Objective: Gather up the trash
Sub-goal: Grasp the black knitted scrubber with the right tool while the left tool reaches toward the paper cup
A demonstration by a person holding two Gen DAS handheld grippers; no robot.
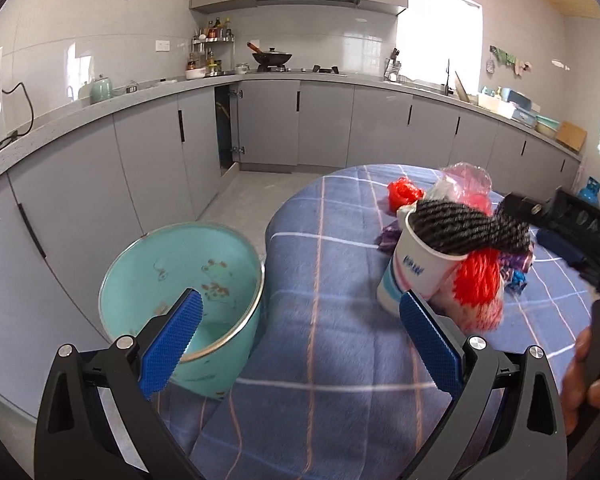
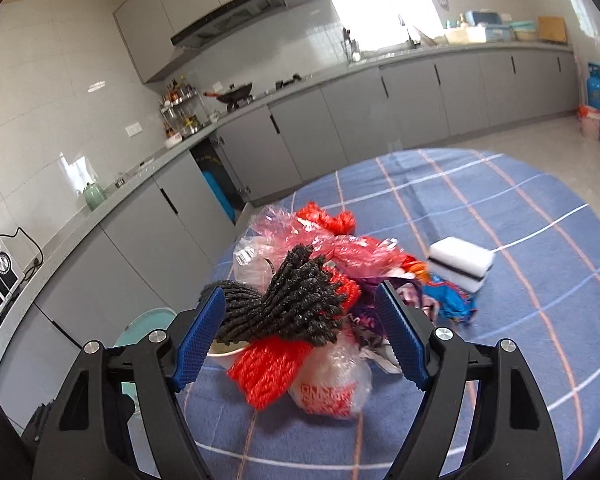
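A pile of trash sits on the blue plaid tablecloth point(image 1: 324, 280): a white paper cup point(image 1: 416, 268) with a black-and-red knitted cloth point(image 1: 468, 226) draped over it, red netting point(image 1: 404, 192), clear pink plastic point(image 1: 466, 178) and purple wrappers point(image 1: 388, 238). A teal bin point(image 1: 180, 280) stands on the floor left of the table. My left gripper point(image 1: 300, 332) is open and empty, between bin and cup. My right gripper point(image 2: 300, 328) is open, its jaws on either side of the knitted cloth point(image 2: 296, 300) above the pile; it shows at the right of the left wrist view point(image 1: 572, 232).
A white sponge point(image 2: 460, 262) lies on the cloth point(image 2: 520, 240) right of the pile, with a blue wrapper point(image 2: 452, 300) beside it. Grey kitchen cabinets point(image 1: 260, 120) run along the walls, one door open. A blue gas cylinder point(image 2: 598, 98) stands at the far right.
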